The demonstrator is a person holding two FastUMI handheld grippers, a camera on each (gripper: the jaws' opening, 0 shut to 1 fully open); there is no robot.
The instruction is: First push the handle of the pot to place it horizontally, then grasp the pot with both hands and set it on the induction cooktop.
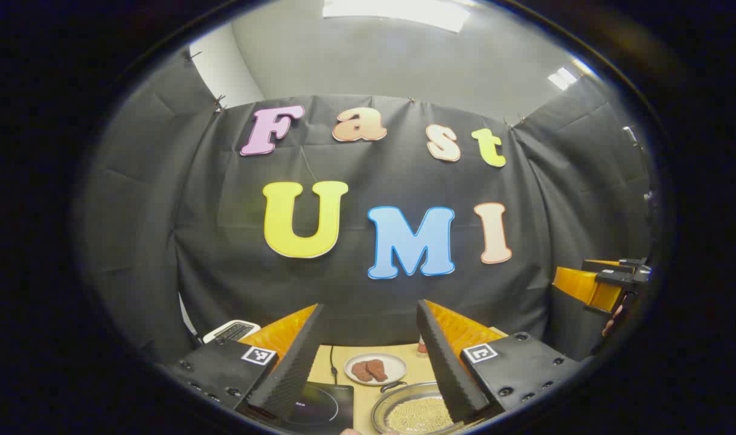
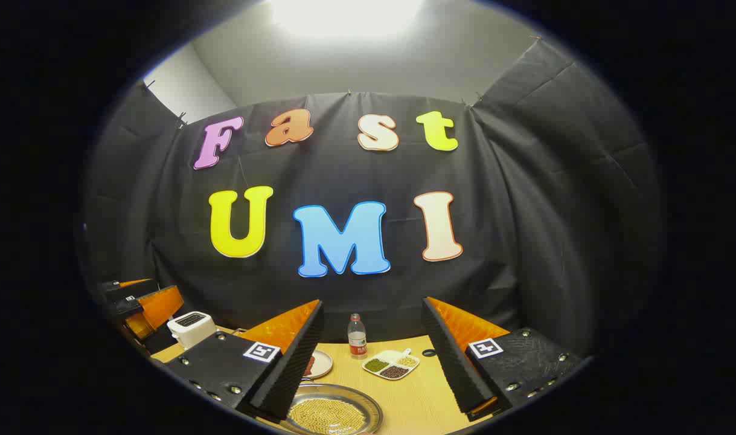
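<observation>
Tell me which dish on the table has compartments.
The white tray beside the bottle: it holds separate portions of green, pale and dark grains. The round plate carries meat pieces; the metal pot holds one layer of beans.

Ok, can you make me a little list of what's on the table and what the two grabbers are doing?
pot: metal pot holding small yellowish beads, on the wooden table
cooktop: dark induction cooktop beside the pot, nothing on it
plate: white plate with brown pieces, behind the pot
tray: divided dish of coloured beans
bottle: small bottle at the back
toaster: white toaster at the table's far corner
left gripper: fingers apart, raised above the table, holding nothing
right gripper: fingers apart, raised, holding nothing
</observation>
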